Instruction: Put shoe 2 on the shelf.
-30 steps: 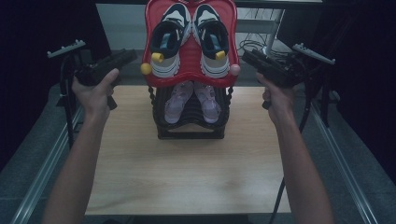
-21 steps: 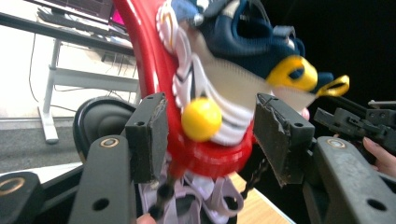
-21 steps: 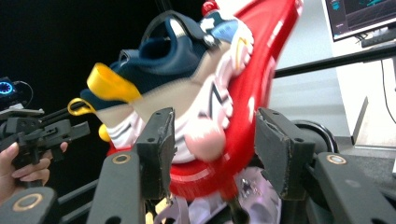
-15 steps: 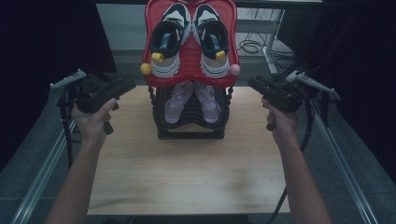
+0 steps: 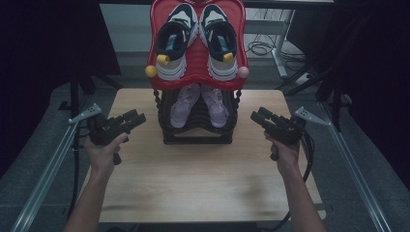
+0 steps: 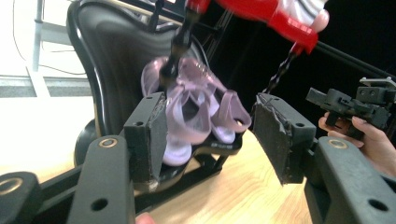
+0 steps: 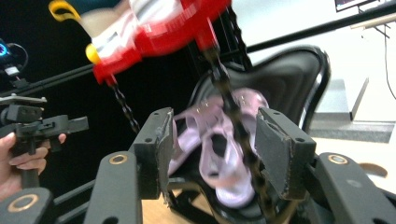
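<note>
A two-tier shoe rack stands at the back middle of the wooden table [image 5: 203,183]. Its red top tray [image 5: 196,60] carries a pair of white and dark sneakers [image 5: 196,41]. On the black lower tray [image 5: 198,133] lies a pair of pale purple sandals [image 5: 198,104], also seen as sandals [image 6: 196,112] and sandals [image 7: 219,140] from each side. My left gripper [image 5: 133,118] hovers left of the rack, open and empty, pointing at it. My right gripper [image 5: 258,116] hovers on the rack's right side, open and empty too. Between the left jaws [image 6: 210,135] and the right jaws [image 7: 215,144] there is only air.
Black twisted posts [image 7: 229,107] join the two trays. Metal frame rails [image 5: 43,174] run along both table sides, and cables [image 5: 261,48] lie on the floor behind. Bare wood stretches in front of the rack.
Both hands have come down from beside the red top tray to the level of the lower tray. Both grippers remain open and empty.
</note>
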Motion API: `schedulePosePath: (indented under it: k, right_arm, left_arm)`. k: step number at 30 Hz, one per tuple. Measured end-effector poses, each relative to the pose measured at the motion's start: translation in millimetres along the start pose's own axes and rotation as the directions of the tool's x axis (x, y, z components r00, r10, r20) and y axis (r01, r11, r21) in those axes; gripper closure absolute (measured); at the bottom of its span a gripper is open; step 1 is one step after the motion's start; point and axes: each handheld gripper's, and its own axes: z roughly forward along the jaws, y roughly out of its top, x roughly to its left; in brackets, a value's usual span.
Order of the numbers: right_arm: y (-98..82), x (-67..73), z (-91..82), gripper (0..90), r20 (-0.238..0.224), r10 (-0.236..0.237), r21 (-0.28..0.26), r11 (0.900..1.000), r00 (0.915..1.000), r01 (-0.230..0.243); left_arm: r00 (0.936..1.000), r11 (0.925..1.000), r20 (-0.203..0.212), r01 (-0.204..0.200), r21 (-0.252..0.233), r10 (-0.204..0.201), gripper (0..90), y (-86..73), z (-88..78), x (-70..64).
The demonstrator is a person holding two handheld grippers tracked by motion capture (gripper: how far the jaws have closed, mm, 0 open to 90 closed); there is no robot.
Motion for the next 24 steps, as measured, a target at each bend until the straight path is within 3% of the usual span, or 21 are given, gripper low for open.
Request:
schedulePosePath:
  k: [8, 15, 20, 24]
  right_arm:
    - [-41.7, -14.0, -9.5, 46.2, 0.035, 0.017, 0.046, 0.999, 0.9992, -0.018]
    - [-73.8, -20.2, -17.3, 46.1, 0.068, 0.006, 0.113, 0.994, 0.9977, -0.013]
    - [-87.6, -23.4, -16.7, 46.0, 0.085, 0.003, 0.147, 0.989, 0.9964, -0.016]
    - [-87.7, -23.2, -15.7, 46.0, 0.087, -0.007, 0.153, 0.988, 0.9962, -0.006]
  left_arm:
    - [0.9999, 0.9987, -0.007, -0.009, 0.050, 0.009, 43.7, -35.7, 4.2, 3.1]
    - [0.9996, 0.9947, -0.021, 0.022, 0.101, -0.020, 43.7, -70.1, 7.4, 10.6]
    - [0.9989, 0.9915, -0.039, 0.031, 0.126, -0.026, 43.7, -81.2, 9.2, 15.2]
    - [0.9987, 0.9903, -0.044, 0.031, 0.135, -0.025, 43.8, -82.6, 9.0, 16.8]
